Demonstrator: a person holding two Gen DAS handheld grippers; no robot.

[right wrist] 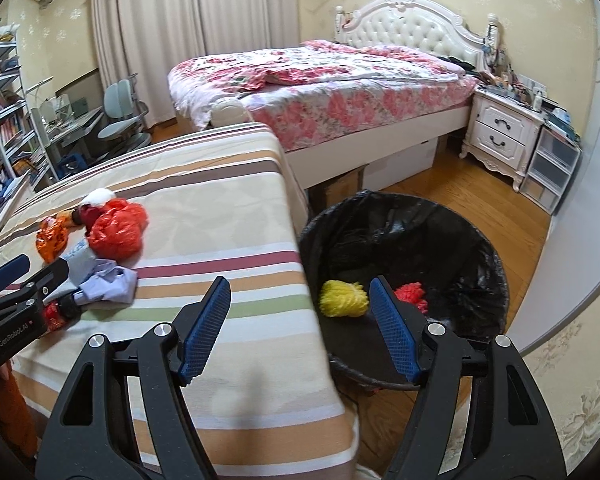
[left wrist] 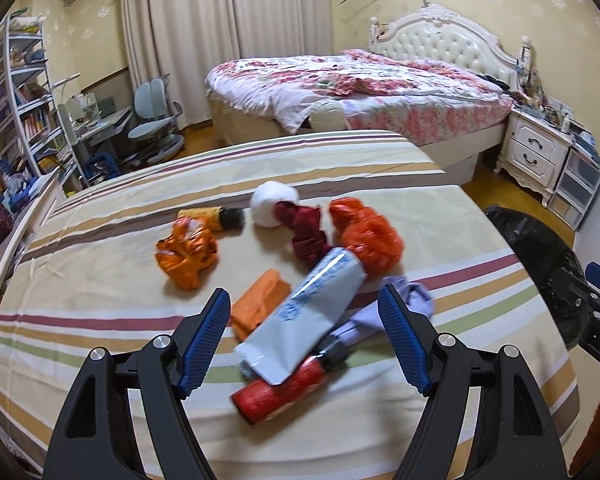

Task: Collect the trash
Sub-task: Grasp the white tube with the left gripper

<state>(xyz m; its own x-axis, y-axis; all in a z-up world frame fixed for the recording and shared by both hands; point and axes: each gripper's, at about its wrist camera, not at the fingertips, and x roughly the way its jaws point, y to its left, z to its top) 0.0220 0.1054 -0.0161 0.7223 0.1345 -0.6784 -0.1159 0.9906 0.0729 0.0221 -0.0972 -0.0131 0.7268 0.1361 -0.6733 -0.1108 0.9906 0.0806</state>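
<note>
Between the spread left tool [left wrist: 304, 300] lies a pale tube [left wrist: 300, 316], untouched; right tool [right wrist: 300, 300] spread, empty.

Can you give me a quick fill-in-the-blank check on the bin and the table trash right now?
1. The bin is lined with a ____ bag.
2. Beside the red yarn ball in the bin lies a ____ yarn ball.
3. The grey-blue pouch lies across a ____ can.
4. Both the left gripper and the right gripper hold ____.

Missing words: black; yellow; red; nothing
</note>
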